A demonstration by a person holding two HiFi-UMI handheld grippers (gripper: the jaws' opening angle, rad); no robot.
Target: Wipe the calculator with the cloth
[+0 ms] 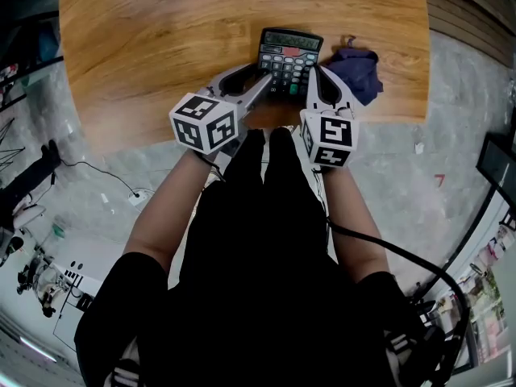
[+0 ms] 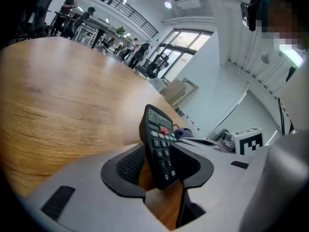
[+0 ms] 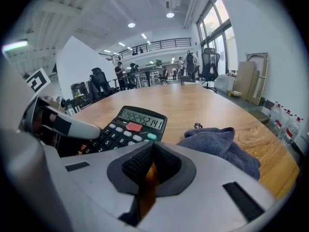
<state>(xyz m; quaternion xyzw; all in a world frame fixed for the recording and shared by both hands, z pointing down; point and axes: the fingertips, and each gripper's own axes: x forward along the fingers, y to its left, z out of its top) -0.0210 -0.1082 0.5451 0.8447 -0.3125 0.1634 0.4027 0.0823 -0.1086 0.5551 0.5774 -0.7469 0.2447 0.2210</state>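
A black calculator [image 1: 289, 55] with a red key lies on the wooden table [image 1: 161, 39] close to its near edge. My left gripper [image 1: 260, 77] is open around the calculator's near left corner. In the left gripper view the calculator [image 2: 159, 146] stands between the pads, with bare wood showing in the gap beside one pad [image 2: 126, 166]. A purple cloth [image 1: 359, 69] lies crumpled just right of the calculator. My right gripper [image 1: 316, 75] is shut with nothing in it, between calculator [image 3: 128, 127] and cloth [image 3: 222, 144], its tips [image 3: 152, 166] pressed together.
The table's rounded near edge runs right under both grippers. A small dark metal bit [image 3: 198, 125] lies beyond the cloth. Grey floor with cables [image 1: 121, 184] surrounds the table. Office chairs and people stand far off.
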